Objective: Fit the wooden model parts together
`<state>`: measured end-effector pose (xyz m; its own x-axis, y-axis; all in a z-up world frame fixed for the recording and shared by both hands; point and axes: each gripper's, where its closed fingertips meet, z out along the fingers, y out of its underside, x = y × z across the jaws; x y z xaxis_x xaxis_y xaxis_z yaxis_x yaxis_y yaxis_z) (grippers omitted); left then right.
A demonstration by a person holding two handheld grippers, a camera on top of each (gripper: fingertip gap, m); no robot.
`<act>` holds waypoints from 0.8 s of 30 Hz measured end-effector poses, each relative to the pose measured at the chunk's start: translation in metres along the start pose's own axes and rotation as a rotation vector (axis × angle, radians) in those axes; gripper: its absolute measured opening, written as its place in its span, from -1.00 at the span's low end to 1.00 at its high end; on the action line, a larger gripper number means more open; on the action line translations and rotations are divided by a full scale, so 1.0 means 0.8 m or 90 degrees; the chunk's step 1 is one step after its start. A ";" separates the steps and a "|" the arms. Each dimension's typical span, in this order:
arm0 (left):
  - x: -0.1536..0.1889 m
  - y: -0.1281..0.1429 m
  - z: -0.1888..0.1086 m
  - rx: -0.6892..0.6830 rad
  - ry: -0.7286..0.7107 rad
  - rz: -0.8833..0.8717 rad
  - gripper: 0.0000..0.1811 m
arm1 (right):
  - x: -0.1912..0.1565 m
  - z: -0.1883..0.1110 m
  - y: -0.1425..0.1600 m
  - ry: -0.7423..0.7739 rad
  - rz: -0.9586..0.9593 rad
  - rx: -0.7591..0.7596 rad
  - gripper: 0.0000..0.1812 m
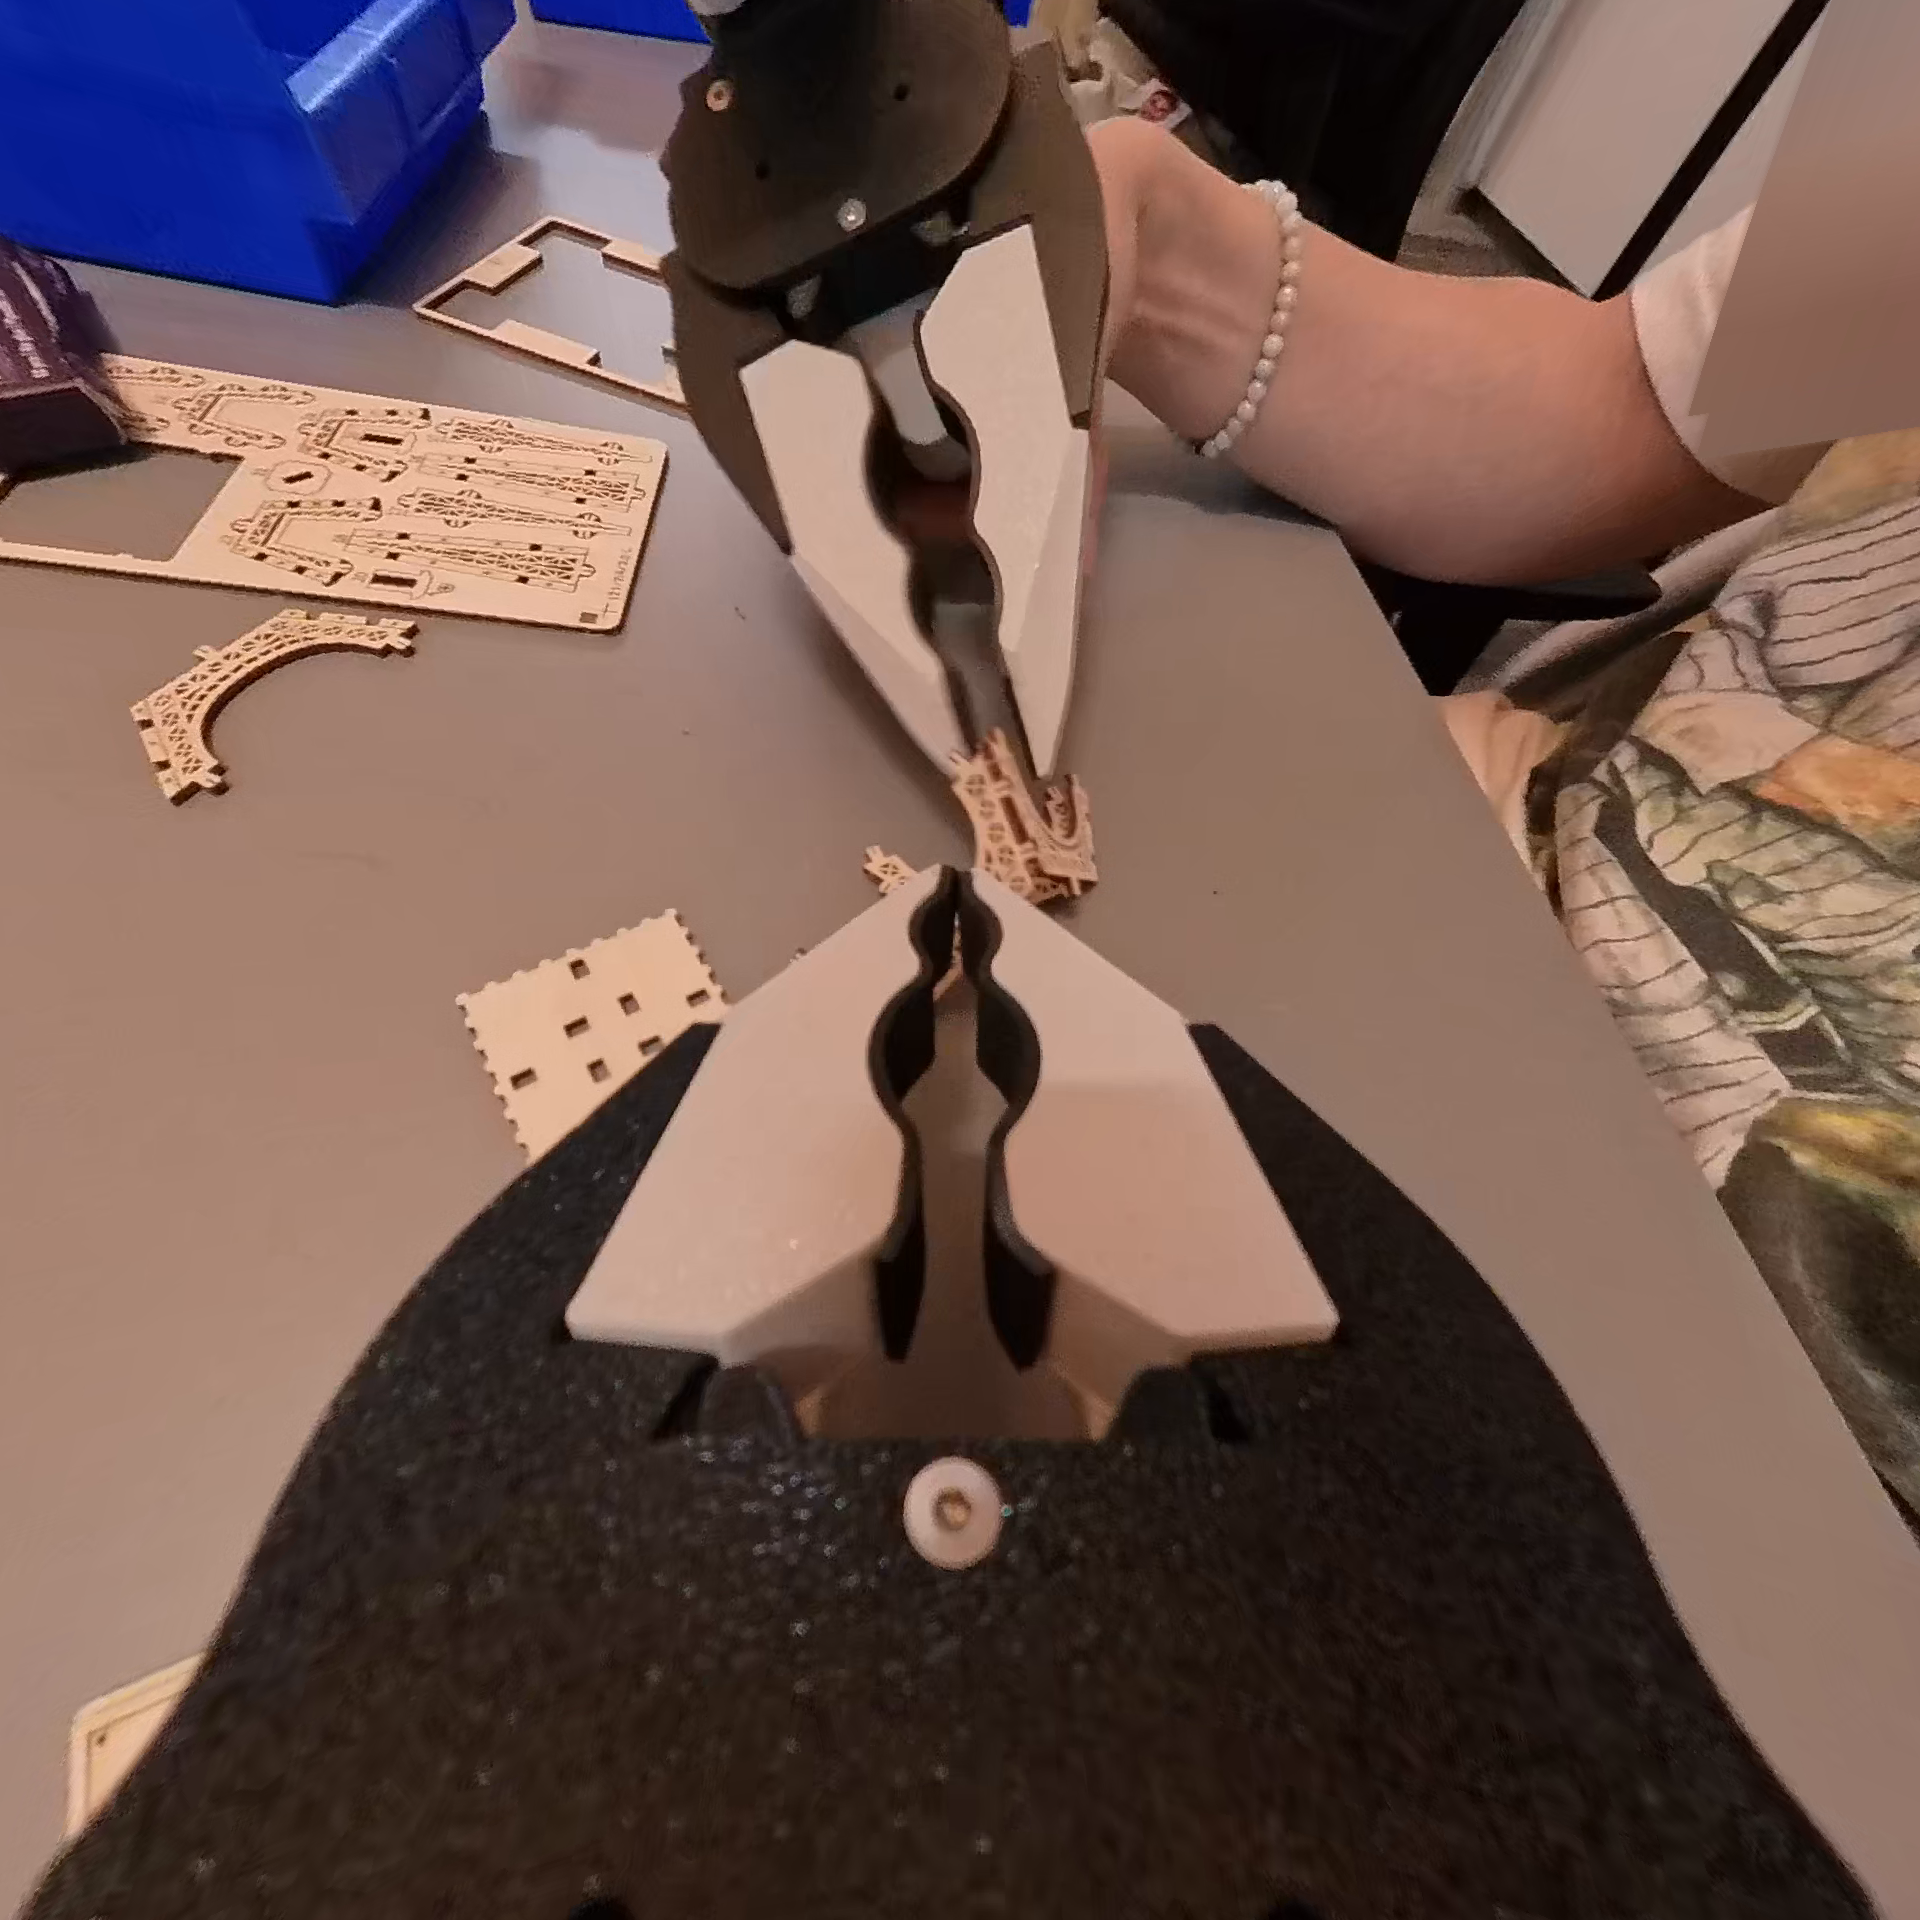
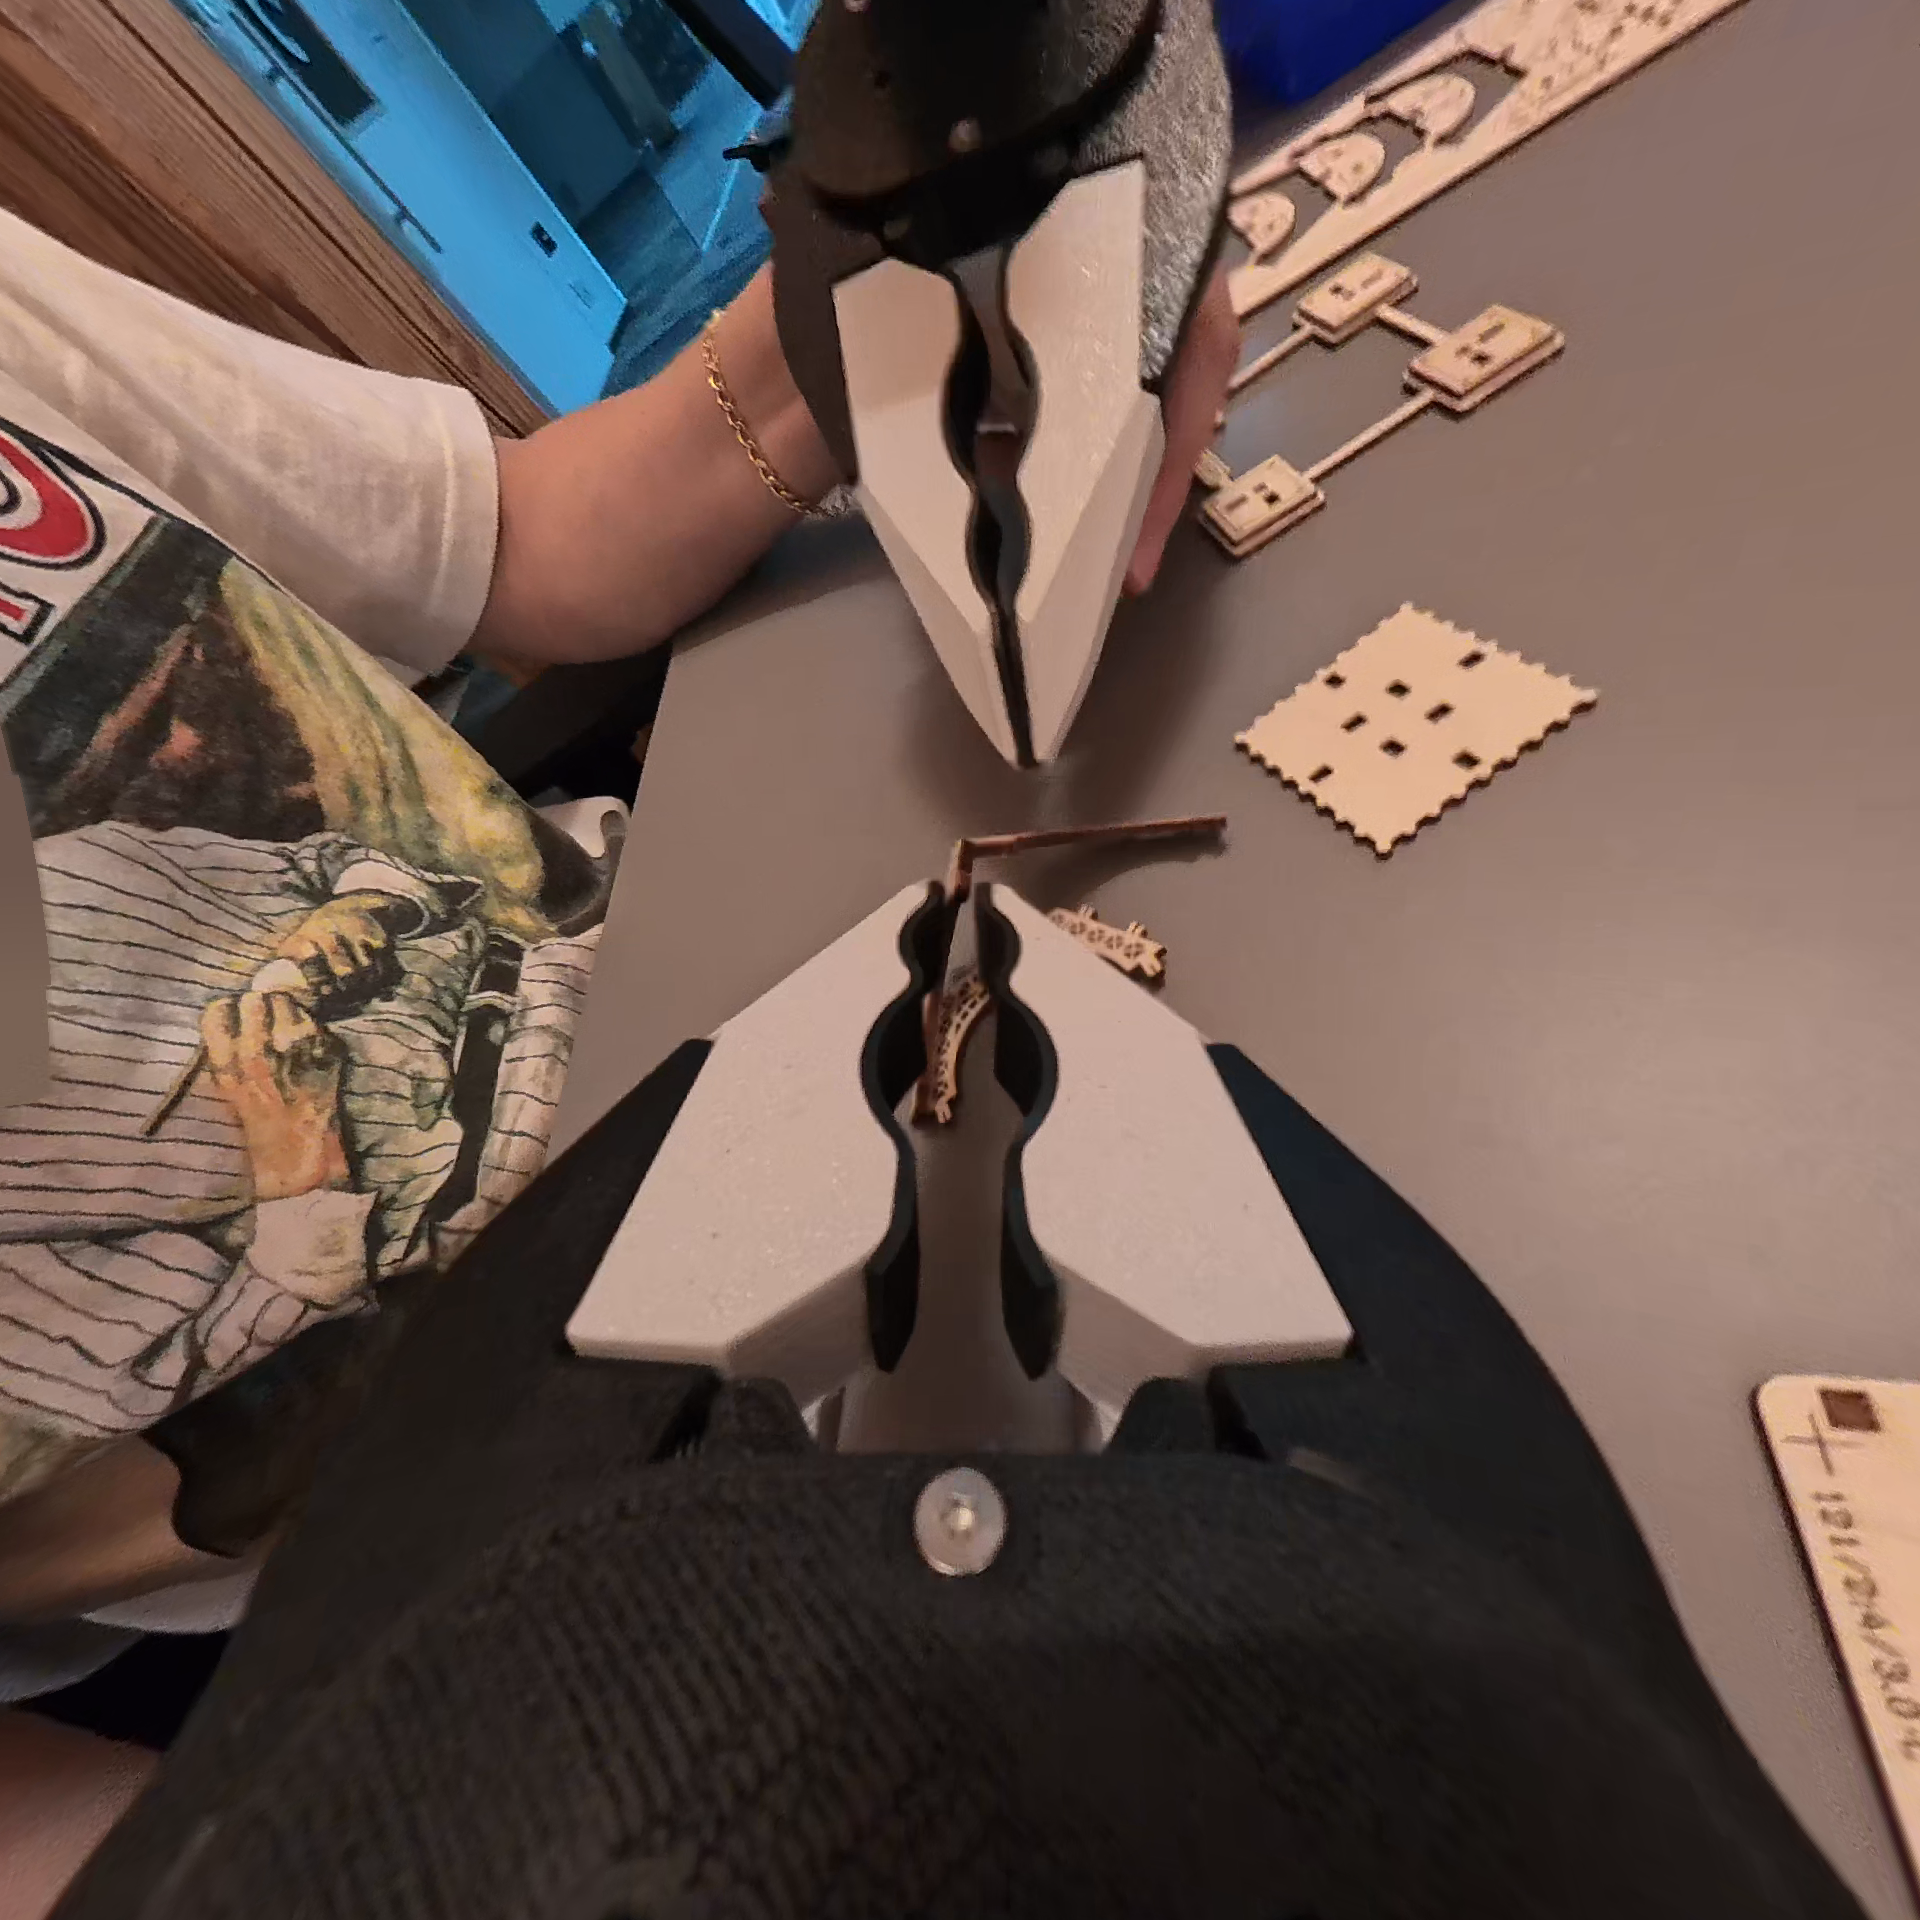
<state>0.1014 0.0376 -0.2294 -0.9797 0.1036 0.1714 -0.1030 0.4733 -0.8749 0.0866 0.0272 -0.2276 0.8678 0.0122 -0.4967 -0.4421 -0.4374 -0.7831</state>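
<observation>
My right gripper (image 2: 961, 896) is shut on a small wooden lattice assembly (image 2: 951, 1023). One arched part sits between its fingers, and another part (image 2: 1091, 831) sticks out edge-on to the right past the tips. In the left wrist view the right gripper (image 1: 1023, 774) points down at the table with the assembly (image 1: 1029, 836) under its tips. My left gripper (image 1: 956, 881) is shut with nothing seen in it, just short of the assembly. It also shows in the right wrist view (image 2: 1023, 753). A small lattice strip (image 2: 1107, 940) lies on the table beside the tips.
A square slotted plate (image 1: 592, 1029) lies left of my left gripper. Farther off are a loose arch (image 1: 260, 696), a cut parts sheet (image 1: 364, 488), an empty frame (image 1: 540, 301) and a blue bin (image 1: 208, 125). Linked square parts (image 2: 1434, 353) lie behind. The person sits at the table edge (image 1: 1455, 748).
</observation>
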 end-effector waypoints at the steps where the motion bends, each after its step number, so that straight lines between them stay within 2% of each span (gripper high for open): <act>1: 0.002 0.001 0.000 -0.003 0.002 0.004 -1.00 | 0.003 0.000 0.002 0.012 0.011 -0.003 -0.87; 6: 0.007 0.010 0.006 -0.037 -0.001 0.028 -1.00 | 0.000 0.002 0.010 0.042 0.013 -0.008 -0.73; 12: 0.009 0.014 0.012 -0.058 -0.002 0.045 -1.00 | -0.005 0.012 0.008 0.052 0.030 0.003 -0.93; 19: 0.003 0.014 0.011 -0.059 -0.021 0.052 -1.00 | 0.002 0.019 0.016 0.076 0.038 -0.029 -0.87; 22: 0.001 0.016 0.012 -0.067 -0.033 0.070 -1.00 | -0.001 0.022 0.017 0.071 0.030 -0.038 -0.99; 24: -0.001 0.020 0.012 -0.078 -0.045 0.097 -1.00 | 0.000 0.021 0.013 0.075 0.024 -0.027 -0.99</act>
<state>0.0984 0.0365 -0.2478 -0.9925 0.1225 0.0056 0.0645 0.5604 -0.8257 0.0783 0.0379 -0.2423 0.8724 -0.1102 -0.4762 -0.4674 -0.4729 -0.7469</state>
